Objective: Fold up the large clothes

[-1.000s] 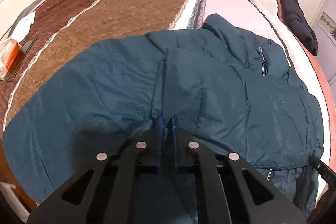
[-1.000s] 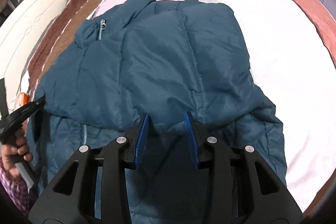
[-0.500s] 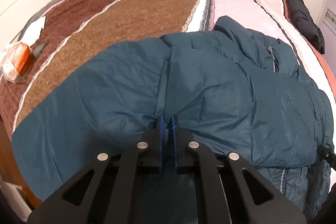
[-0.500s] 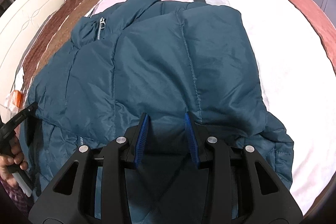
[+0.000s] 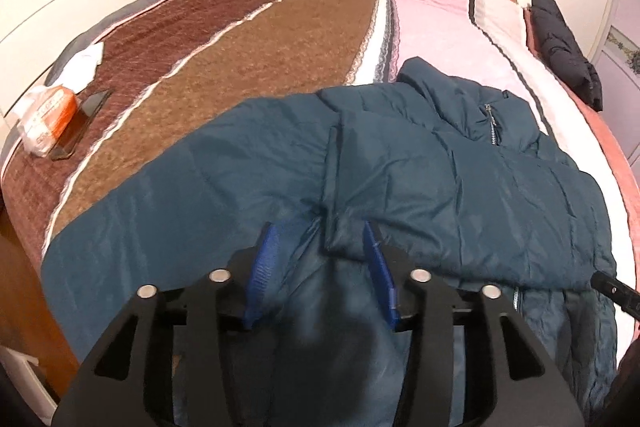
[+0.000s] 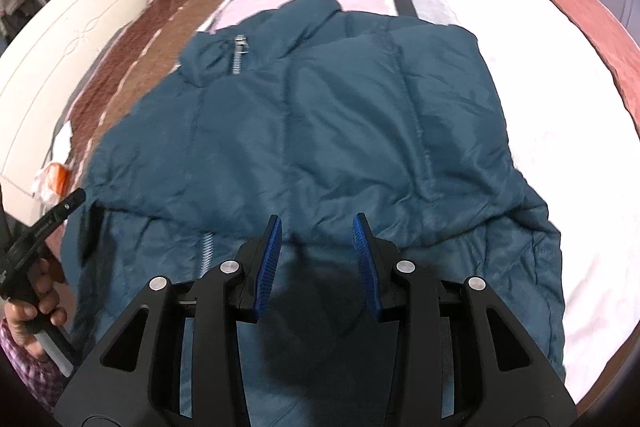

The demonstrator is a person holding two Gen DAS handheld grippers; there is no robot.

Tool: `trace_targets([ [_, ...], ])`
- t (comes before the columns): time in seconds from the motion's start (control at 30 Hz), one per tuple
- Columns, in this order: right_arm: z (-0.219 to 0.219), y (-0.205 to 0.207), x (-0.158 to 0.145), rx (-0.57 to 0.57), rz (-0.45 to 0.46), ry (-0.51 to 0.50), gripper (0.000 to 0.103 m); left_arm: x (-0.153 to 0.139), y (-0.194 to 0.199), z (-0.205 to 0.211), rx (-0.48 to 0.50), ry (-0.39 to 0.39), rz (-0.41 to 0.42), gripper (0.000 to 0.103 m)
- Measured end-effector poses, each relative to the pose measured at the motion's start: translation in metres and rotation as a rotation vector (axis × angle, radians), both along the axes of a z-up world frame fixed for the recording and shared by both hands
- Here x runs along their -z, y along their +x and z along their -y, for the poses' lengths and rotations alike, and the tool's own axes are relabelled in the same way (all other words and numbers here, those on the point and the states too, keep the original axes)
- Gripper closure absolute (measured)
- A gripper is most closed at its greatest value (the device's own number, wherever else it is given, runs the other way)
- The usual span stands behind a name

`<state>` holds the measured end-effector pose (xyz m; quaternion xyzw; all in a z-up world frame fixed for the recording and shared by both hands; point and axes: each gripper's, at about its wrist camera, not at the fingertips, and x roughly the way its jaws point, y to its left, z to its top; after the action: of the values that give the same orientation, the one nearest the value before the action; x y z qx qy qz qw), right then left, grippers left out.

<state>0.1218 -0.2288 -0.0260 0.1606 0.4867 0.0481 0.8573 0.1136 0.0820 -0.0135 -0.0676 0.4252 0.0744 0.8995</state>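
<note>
teal jacket [image 5: 460, 187] lies under both spread, empty grippers, left gripper [image 5: 322, 267] and right gripper [image 6: 318, 259].

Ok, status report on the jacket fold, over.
Left gripper open, right gripper open, both over the hem. Teal puffer jacket flat on bed, one sleeve unfolded. Nothing in the way.

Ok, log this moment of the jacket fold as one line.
left gripper: open, over folded sleeve | right gripper: open | teal jacket: sleeves folded in, on bed
</note>
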Motion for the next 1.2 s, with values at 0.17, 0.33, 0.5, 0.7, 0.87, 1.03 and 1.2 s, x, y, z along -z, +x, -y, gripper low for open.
trace_targets([
  [0.17, -0.028, -0.023, -0.012, -0.069, 0.043, -0.022, 0.066, -0.002, -0.04, -0.015, -0.037, 0.029, -0.008, 0.055],
  [0.33, -0.059, -0.046, -0.016, -0.132, 0.074, -0.019, 0.066, 0.002, -0.078, -0.022, -0.089, 0.023, -0.02, 0.055],
  [0.5, -0.084, -0.069, -0.014, -0.183, 0.093, -0.05, 0.066, 0.004, -0.101, -0.012, -0.066, 0.002, -0.014, 0.055],
  [0.7, -0.082, -0.078, -0.001, -0.161, 0.044, -0.052, 0.066, 0.005, -0.117, 0.003, 0.003, -0.011, 0.0, 0.054],
  [0.87, -0.069, -0.084, 0.001, -0.117, 0.03, -0.035, 0.066, 0.003, -0.12, 0.002, 0.007, -0.023, 0.009, 0.048],
  [1.03, -0.071, -0.085, -0.003, -0.132, 0.041, -0.039, 0.066, 0.0, -0.123, -0.014, -0.03, -0.066, -0.013, 0.04],
  [1.2, -0.081, -0.083, -0.004, -0.176, 0.043, -0.05, 0.066, -0.006, -0.137, -0.065, -0.141, -0.153, 0.012, 0.04],
])
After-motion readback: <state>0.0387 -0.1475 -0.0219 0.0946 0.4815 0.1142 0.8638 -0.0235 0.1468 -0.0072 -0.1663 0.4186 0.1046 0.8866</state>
